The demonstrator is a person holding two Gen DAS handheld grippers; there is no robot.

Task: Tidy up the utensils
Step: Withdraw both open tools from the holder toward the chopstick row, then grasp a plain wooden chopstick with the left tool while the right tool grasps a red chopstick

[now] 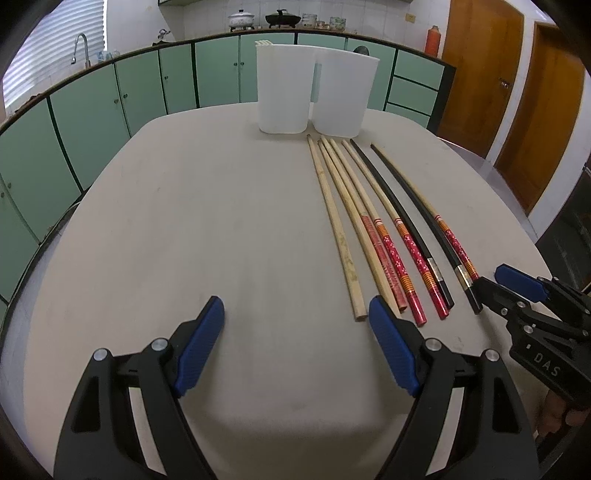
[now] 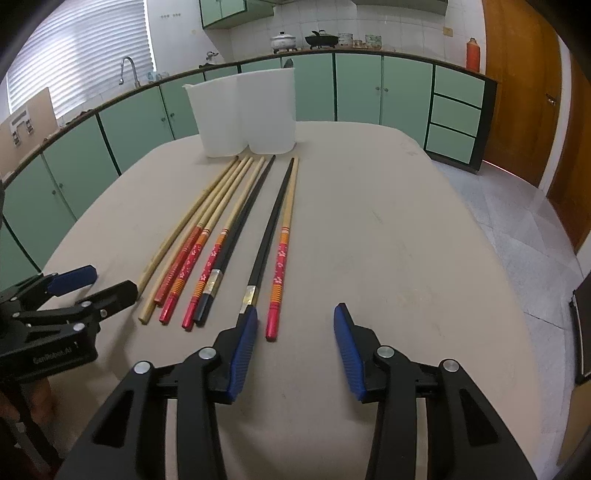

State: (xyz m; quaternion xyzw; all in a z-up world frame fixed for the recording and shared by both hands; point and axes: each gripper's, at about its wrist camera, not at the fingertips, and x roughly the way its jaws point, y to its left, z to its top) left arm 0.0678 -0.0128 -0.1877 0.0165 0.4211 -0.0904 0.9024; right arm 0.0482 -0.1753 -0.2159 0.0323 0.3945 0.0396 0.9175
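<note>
Beige bench with rounded corners, in a kitchen with green cabinets.

Nearest, left wrist view: left gripper over bare bench, jaws wide, nothing between the blue pads. Its right pad tip sits just beside the butt ends of the leftmost chopsticks; contact cannot be told.

Right wrist view: right gripper, jaws at a medium gap, not clamped on anything. The butt of the red-handled chopstick lies just ahead of the gap between the pads, untouched. Left pad tip overlaps the butt of a black chopstick; touching or hovering above it, cannot tell.

Middle: chopsticks laid flat in a rough fan on the bench, butt ends toward the grippers, thin tips pointing at the holder. Left to right in the right wrist view: plain bamboo ones, several with red patterned handles, a black one, then a small gap, the second black one and the red-handled one side by side.

Far: white two-compartment holder upright near the far edge of the bench, well apart from the grippers, chopstick tips near its base. Contents not visible from either view.

Beyond: countertop with sink faucet, pots, orange flask; wooden doors at right.
</note>
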